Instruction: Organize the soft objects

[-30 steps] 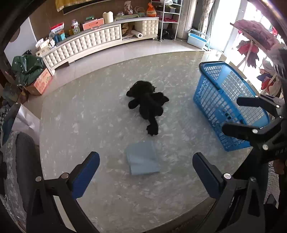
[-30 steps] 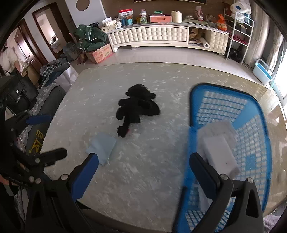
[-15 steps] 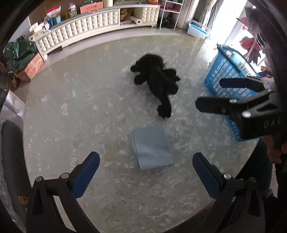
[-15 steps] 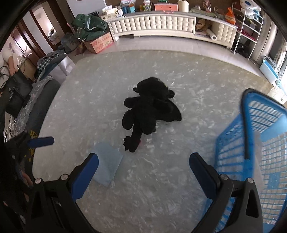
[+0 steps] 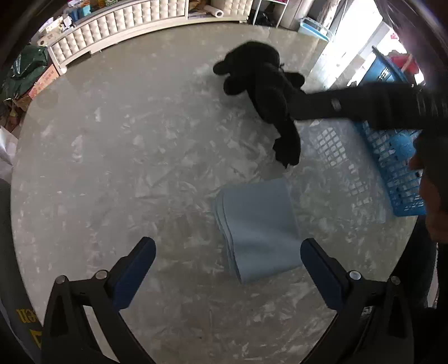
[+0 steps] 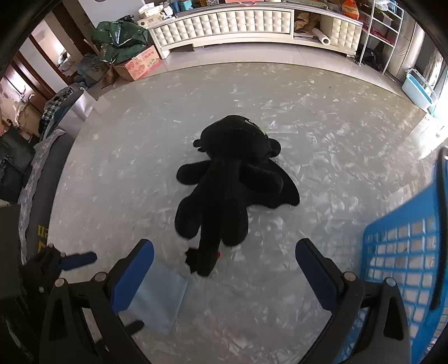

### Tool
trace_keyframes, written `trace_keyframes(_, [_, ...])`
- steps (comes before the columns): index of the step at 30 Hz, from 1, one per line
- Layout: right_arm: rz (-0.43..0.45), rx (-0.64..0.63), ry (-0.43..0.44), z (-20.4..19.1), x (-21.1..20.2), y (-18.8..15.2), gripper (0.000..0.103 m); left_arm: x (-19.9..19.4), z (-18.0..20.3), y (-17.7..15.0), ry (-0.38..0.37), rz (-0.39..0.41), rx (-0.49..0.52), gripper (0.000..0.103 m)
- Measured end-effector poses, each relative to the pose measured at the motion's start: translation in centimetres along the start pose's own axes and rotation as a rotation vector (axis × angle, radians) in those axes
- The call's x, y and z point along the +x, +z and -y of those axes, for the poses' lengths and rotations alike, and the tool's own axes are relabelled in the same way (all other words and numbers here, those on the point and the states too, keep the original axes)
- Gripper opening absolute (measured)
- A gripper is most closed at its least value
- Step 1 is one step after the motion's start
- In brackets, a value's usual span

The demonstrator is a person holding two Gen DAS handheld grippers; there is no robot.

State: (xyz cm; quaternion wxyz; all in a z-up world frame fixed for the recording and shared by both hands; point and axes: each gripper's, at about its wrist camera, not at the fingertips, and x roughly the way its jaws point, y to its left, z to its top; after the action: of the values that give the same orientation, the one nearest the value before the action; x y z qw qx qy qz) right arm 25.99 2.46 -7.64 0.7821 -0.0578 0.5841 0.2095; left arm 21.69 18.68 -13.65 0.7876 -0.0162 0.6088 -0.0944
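Note:
A black plush toy (image 6: 229,179) lies flat on the round marble table, its tail end toward me. My right gripper (image 6: 224,266) hovers open just above that tail end, touching nothing. A folded light-blue cloth (image 5: 257,229) lies in front of my open left gripper (image 5: 228,266), its near edge between the fingertips. In the left wrist view the plush toy (image 5: 266,89) lies beyond the cloth, and the right gripper's dark blurred body reaches across from the right. The cloth (image 6: 159,296) also shows at lower left in the right wrist view.
A blue plastic laundry basket (image 6: 406,266) stands on the table's right side; the same basket (image 5: 392,168) is partly hidden in the left wrist view. Beyond the table (image 6: 112,168) stand a white tufted cabinet (image 6: 238,25), boxes and bags. A grey chair (image 6: 42,168) sits at the left.
Both grippers have moved forward and down toward the table. The right one swung left from the basket to the plush toy; the left one closed in on the blue cloth.

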Motion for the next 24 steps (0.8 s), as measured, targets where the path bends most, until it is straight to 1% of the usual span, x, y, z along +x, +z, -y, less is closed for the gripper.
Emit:
trace_keyframes(6, [-0.025, 0.024, -0.003, 0.1, 1.5, 1.1, 0.102, 1.9, -0.4, 0.2, -0.034, -0.024, -0.015, 0.102])
trace_keyframes(8, [-0.033, 0.024, -0.004, 0.1, 1.8, 1.3, 0.102, 2.0, 0.1, 0.1, -0.029, -0.016, 0.007, 0.102])
trace_keyframes(10, [-0.042, 0.03, 0.002, -0.1, 2.3, 1.5, 0.102, 2.0, 0.6, 0.1, -0.029, -0.016, 0.032, 0.095])
trace_keyframes(12, [-0.048, 0.044, 0.003, -0.3, 2.9, 1.9, 0.102, 2.1, 1.4, 0.0, 0.004, -0.016, 0.056, 0.078])
trace_keyframes(13, [-0.05, 0.053, 0.006, -0.3, 3.0, 2.0, 0.102, 2.1, 1.7, 0.1, 0.018, -0.017, 0.067, 0.073])
trace_keyframes(14, [-0.05, 0.06, 0.006, -0.3, 3.1, 2.1, 0.102, 2.1, 1.9, 0.1, 0.02, -0.014, 0.075, 0.061])
trace_keyframes(15, [-0.049, 0.062, 0.005, -0.4, 3.2, 2.2, 0.102, 2.0, 2.1, 0.1, 0.011, -0.012, 0.076, 0.044])
trace_keyframes(17, [-0.052, 0.056, -0.003, -0.8, 3.5, 2.5, 0.102, 1.7, 2.1, 0.1, -0.026, -0.013, 0.066, 0.028])
trace_keyframes(19, [-0.056, 0.049, -0.013, -1.2, 3.8, 2.7, 0.102, 1.7, 2.0, 0.1, -0.031, -0.014, 0.064, 0.021])
trace_keyframes(20, [-0.058, 0.045, -0.018, -1.4, 4.1, 2.9, 0.102, 1.6, 1.7, 0.2, -0.044, -0.014, 0.061, 0.012])
trace_keyframes(21, [-0.061, 0.041, -0.021, -1.5, 4.2, 3.0, 0.102, 1.6, 1.6, 0.1, -0.065, -0.017, 0.052, 0.006])
trace_keyframes(23, [-0.068, 0.038, -0.03, -1.7, 4.8, 3.3, 0.097, 1.4, 1.2, 0.0, -0.091, -0.014, 0.032, 0.005])
trace_keyframes(24, [-0.074, 0.041, -0.034, -1.7, 5.0, 3.3, 0.089, 1.3, 1.0, -0.1, -0.099, -0.012, 0.025, 0.005])
